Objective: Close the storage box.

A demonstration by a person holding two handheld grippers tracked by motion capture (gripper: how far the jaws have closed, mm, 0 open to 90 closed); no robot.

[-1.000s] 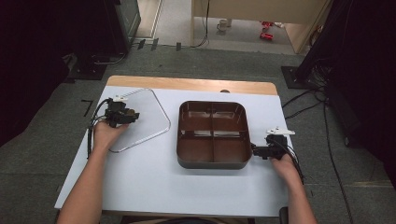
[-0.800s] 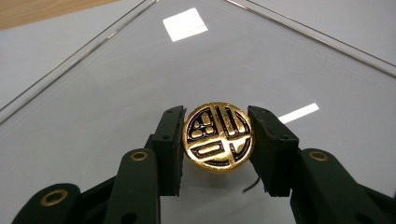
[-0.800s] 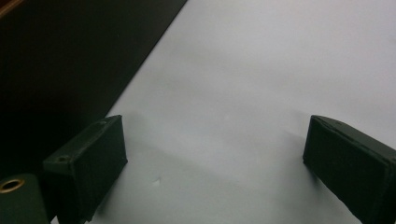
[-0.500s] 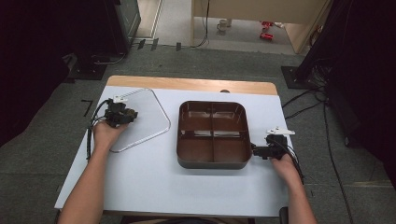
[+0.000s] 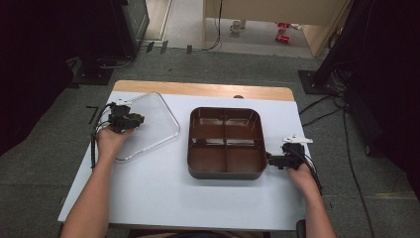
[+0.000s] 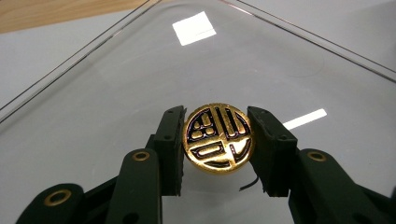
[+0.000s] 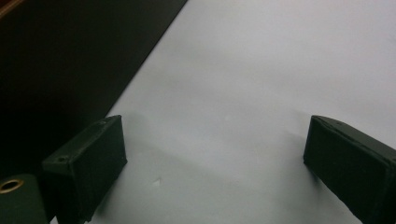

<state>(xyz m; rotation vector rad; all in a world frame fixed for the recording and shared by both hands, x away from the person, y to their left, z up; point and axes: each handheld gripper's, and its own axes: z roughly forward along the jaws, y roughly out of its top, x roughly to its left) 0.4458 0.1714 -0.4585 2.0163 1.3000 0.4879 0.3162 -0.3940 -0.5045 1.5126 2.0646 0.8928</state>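
The left gripper (image 6: 217,140) clamps the gold knob (image 6: 218,139) at the middle of the clear lid (image 5: 148,124), which lies left of the brown four-compartment tray (image 5: 225,171), likely ready for lifting across. The right gripper (image 7: 212,163) rests wide open beside the tray's right edge. Nothing has visibly moved since the earlier frames.

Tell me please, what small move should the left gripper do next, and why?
Probably lift the clear lid straight up. The left gripper has its jaws shut on the gold knob in the lid's middle, while the lid lies flat on the table, apart from the brown tray.
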